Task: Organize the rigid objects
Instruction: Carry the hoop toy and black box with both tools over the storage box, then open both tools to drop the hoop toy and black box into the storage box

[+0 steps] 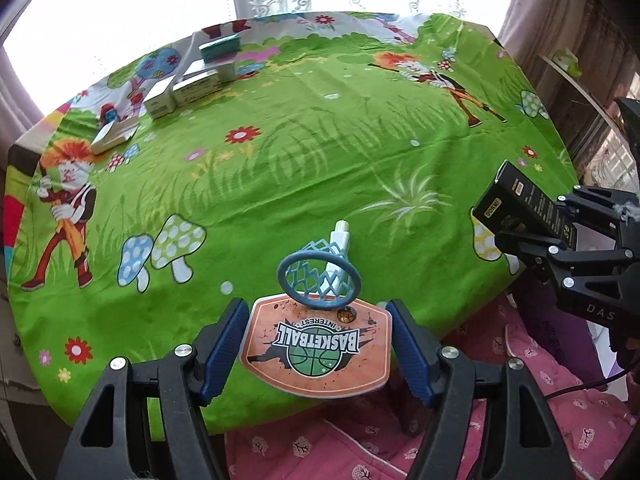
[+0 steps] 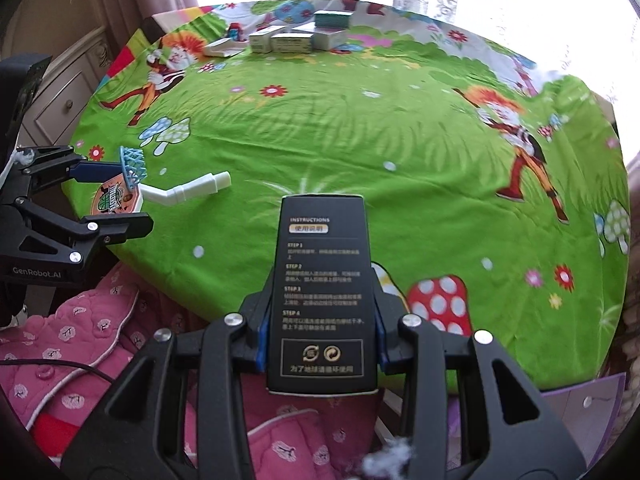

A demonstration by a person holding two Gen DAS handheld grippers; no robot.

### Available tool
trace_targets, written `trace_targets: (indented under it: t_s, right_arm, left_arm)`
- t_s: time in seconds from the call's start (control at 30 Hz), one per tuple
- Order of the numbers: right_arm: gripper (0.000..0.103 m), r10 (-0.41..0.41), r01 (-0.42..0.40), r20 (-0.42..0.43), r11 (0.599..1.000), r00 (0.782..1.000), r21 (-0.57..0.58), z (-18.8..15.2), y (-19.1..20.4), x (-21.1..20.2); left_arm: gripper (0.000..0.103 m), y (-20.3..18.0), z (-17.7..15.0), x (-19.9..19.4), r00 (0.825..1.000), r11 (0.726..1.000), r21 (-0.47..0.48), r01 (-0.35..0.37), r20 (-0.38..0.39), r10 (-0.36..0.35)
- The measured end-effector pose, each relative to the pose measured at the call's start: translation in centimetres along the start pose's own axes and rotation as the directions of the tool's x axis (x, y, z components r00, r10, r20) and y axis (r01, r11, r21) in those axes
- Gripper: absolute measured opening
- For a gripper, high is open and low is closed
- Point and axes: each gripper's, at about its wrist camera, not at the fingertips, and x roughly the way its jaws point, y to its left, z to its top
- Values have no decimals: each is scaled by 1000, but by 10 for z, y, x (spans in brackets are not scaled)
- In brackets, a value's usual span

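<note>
A toy basketball hoop point(image 1: 316, 352) with an orange backboard, a blue ring and a white bent pole sits between the blue pads of my left gripper point(image 1: 317, 305), which is shut on the backboard's sides. In the right wrist view the toy hoop point(image 2: 120, 196) hangs over the table's near-left edge in the left gripper point(image 2: 120, 200). My right gripper point(image 2: 322, 300) is shut on a long black box point(image 2: 322, 240) printed with instructions. The black box point(image 1: 516, 196) and right gripper point(image 1: 540, 228) also appear at the right of the left wrist view.
The round table wears a green cartoon tablecloth point(image 1: 320, 152). Several small white boxes point(image 1: 196, 84) and a teal box point(image 1: 220, 46) are grouped at its far left edge, and the same boxes point(image 2: 296, 38) show at the far edge. A pink quilt point(image 2: 80, 320) lies below the near edge.
</note>
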Motion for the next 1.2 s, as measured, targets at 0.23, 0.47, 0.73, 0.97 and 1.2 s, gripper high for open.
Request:
trace_targets:
  t_s: [0.23, 0.47, 0.73, 0.97, 1.2]
  right_arm:
    - [43, -49, 46, 43, 996, 998, 79, -21, -36, -25]
    - [43, -128, 113, 67, 974, 989, 198, -54, -77, -55]
    - [43, -221, 197, 36, 924, 975, 327, -102, -121, -79]
    - [43, -293, 280, -34, 865, 956, 415, -147, -154, -91]
    - [43, -351, 360, -107, 813, 930, 457, -180, -179, -103]
  left_arm:
    - [71, -60, 24, 4, 1000, 987, 157, 28, 1, -28]
    - [70, -124, 43, 2, 996, 946, 313, 83, -4, -86]
    - [70, -207, 47, 2, 984, 856, 487, 172, -52, -168]
    - [70, -259, 38, 5, 971, 779, 581, 236, -113, -210]
    - [36, -292, 34, 9, 954, 741, 603, 297, -162, -251]
